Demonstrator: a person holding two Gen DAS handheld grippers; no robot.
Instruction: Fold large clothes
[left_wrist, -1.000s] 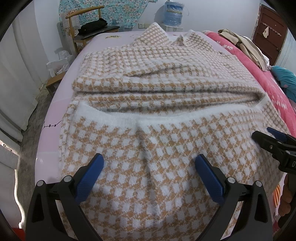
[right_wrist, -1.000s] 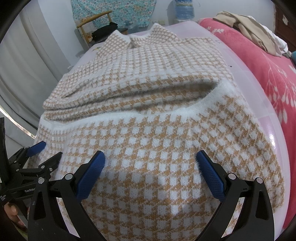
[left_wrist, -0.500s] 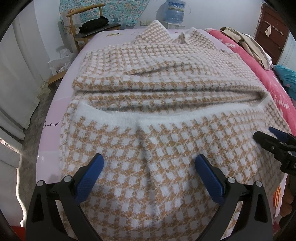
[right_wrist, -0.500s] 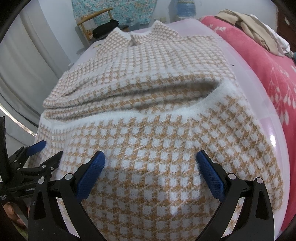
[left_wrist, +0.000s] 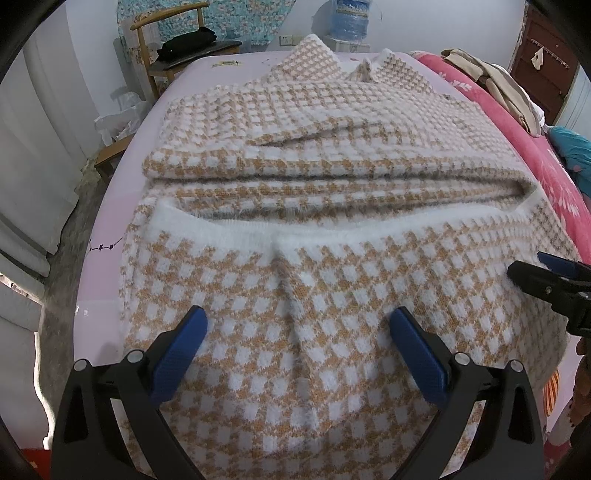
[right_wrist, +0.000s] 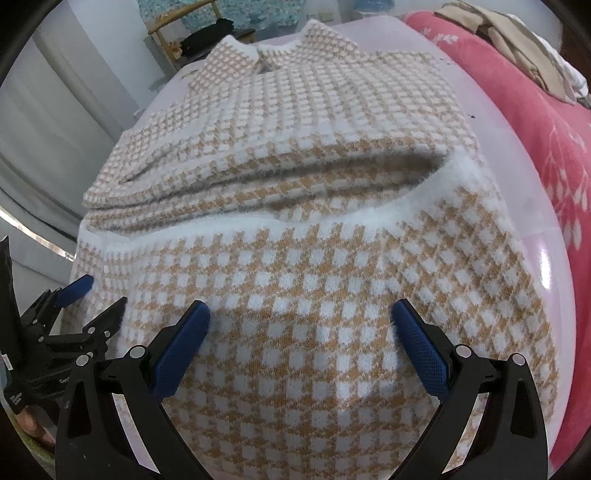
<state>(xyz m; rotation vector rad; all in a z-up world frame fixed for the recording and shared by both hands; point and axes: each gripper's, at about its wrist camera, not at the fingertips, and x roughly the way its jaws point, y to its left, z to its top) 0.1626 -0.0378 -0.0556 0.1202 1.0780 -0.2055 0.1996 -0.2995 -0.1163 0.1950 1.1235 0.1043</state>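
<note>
Looking along both grippers, we see the sweater (left_wrist: 332, 229) spread over a pale pink bed (left_wrist: 110, 236), its lower part folded up so a fuzzy white hem band (left_wrist: 332, 230) runs across the middle of the garment. The knit is soft and hairy, checked in tan and white squares, with a pointed collar (left_wrist: 314, 51) at the far end.

Our left gripper (left_wrist: 295, 339) hovers over the near part of the sweater with its blue-padded fingers spread wide, nothing between them. Our right gripper (right_wrist: 299, 336) does the same over the sweater's right half, fingers wide apart; we cannot tell whether either touches the knit.

Around the sweater: beside it on the right lies a pink blanket (right_wrist: 535, 122) with a white leaf print, and beige clothes (left_wrist: 491, 85) are heaped on that blanket's far end. Beyond the collar stands a wooden chair (left_wrist: 166, 55) carrying something black, and a blue water bottle (left_wrist: 349, 18) against the wall. A dark wooden door (left_wrist: 546, 55) is past the blanket. White curtains (left_wrist: 33, 147) hang left of the bed. Nothing lies on top of the sweater.
</note>
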